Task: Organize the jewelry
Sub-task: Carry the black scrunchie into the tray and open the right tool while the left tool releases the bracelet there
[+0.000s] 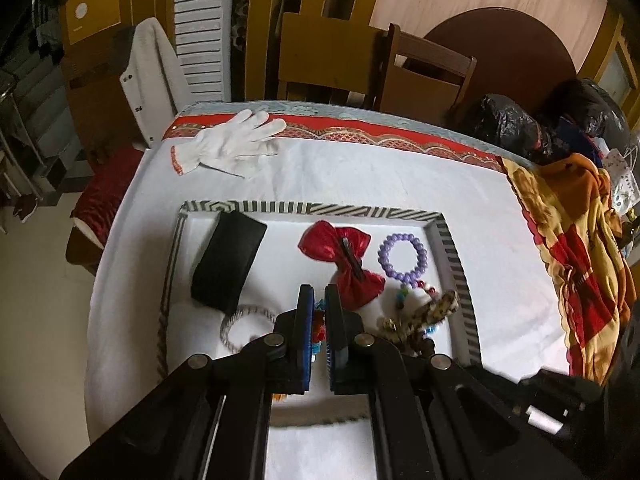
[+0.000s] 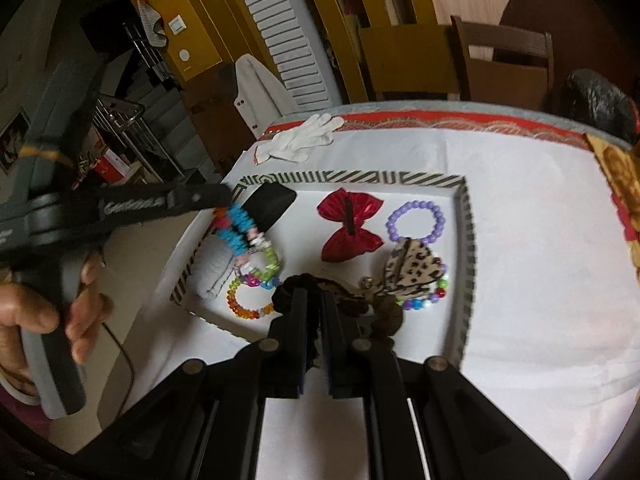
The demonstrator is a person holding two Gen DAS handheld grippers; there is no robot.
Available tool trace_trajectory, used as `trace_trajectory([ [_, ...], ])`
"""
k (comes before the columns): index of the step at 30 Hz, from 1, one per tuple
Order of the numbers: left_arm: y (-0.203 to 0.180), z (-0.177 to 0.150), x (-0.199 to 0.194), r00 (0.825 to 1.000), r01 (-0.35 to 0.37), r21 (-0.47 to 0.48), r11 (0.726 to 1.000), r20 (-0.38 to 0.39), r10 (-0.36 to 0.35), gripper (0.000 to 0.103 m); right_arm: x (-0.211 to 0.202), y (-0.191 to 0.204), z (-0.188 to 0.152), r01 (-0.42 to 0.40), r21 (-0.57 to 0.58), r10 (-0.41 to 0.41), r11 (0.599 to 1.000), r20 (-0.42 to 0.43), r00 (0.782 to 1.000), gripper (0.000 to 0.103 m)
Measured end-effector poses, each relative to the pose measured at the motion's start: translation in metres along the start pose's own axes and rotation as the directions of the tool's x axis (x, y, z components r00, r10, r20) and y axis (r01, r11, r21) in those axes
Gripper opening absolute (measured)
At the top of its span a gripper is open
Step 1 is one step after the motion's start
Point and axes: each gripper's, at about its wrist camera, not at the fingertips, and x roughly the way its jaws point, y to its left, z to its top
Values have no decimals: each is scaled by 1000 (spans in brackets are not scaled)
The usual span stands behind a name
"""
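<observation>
A white tray with a striped rim [image 1: 256, 207] [image 2: 352, 178] holds a black box [image 1: 228, 264] [image 2: 270, 202], a red bow clip [image 1: 340, 258] [image 2: 350, 228], a purple bead bracelet [image 1: 402, 256] [image 2: 416, 220], a leopard bow [image 1: 436, 310] [image 2: 416, 266] and bead bracelets [image 2: 250, 300]. My left gripper [image 1: 319, 298] is shut on a colourful bead bracelet [image 1: 319, 326]; in the right wrist view it [image 2: 224, 196] holds that blue-pink-green string [image 2: 244, 236] above the tray's left side. My right gripper [image 2: 315, 304] is shut on a dark scrunchie [image 2: 292, 286] at the tray's near edge.
A white glove [image 1: 236, 142] [image 2: 304, 138] lies beyond the tray on the white cloth. An orange patterned cloth [image 1: 572, 248] and black bags [image 1: 504, 124] lie at the right. Wooden chairs [image 1: 424, 76] stand behind the table.
</observation>
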Motion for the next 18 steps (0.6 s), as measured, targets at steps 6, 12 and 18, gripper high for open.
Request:
trace_trajectory([
  [6,1,16,32,999,20,-4,1000,-34,-21,10,31,1,2,-65,63,68,996,-43,997,7],
  [12,12,16,67,997,1,-22,1000,-83,-3,11,73,-12,-7,-16,117,30,993,-120,992,7],
  [18,32,8,91,991,-45,-47,998,-128,39,11,98,-20,-19,28,135,-5,990,-169,986,7],
])
